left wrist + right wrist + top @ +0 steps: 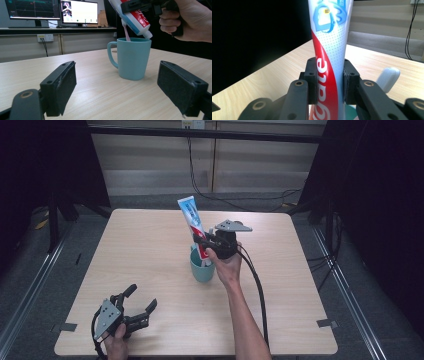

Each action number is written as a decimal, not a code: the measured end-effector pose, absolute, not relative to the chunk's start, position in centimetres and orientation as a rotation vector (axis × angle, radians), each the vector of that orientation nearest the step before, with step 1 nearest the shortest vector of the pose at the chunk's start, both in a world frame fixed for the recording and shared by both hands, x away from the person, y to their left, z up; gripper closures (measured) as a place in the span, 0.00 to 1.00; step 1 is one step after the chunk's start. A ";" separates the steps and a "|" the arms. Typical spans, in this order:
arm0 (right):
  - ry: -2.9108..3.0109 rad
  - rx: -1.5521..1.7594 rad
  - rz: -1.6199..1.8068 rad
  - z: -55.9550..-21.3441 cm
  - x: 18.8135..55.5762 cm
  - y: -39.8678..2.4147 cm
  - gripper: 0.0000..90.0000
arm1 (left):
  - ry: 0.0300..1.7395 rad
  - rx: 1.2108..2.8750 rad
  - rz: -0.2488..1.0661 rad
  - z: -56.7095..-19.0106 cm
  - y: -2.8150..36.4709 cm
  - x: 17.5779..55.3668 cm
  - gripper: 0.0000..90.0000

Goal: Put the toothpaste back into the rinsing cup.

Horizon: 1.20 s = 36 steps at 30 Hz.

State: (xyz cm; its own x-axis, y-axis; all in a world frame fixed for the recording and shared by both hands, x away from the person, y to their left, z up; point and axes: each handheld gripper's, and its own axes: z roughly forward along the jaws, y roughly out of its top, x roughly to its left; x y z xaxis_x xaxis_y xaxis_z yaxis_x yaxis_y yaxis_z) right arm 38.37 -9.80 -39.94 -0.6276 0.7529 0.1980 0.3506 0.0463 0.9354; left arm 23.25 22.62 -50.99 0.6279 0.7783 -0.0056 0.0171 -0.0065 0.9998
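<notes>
We find the right gripper (206,243) clamped on a toothpaste tube (192,222), its jaws closed flat against the two faces of the tube's lower body, as the right gripper view confirms (329,82). The tube is held cap-end down, tilted, directly over a teal mug (202,266) that stands near the middle of the wooden table (150,250). In the left gripper view the white cap (147,35) sits at the mug's rim (132,39), touching it or just above; we cannot tell which. A pink toothbrush handle (126,31) rises out of the mug beside the tube.

We judge the step in hand to be lowering the tube into the mug, with insertion barely begun. The next move calls for bringing the cap clear of the rim and inside, past the toothbrush, then letting the tube lean against the wall before release. A cap caught on the rim could tip the mug.

The left gripper (137,307) rests low at the near left of the table, well apart from the mug, jaws spread wide and holding nothing.

The tube is white with a red swoosh and blue graphics, broad and flat at its upper end, its body slightly pinched at the pads.
</notes>
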 end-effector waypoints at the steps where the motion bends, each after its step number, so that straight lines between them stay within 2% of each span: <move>1: 1.985 1.118 1.605 -40.0 38.4 -9.8 0.79 | 0.707 1.470 0.687 -51.0 22.6 23.3 0.17; 36: 2.046 1.142 1.558 -43.6 39.2 -8.5 0.79 | 0.708 1.470 0.679 -51.0 22.6 23.2 0.17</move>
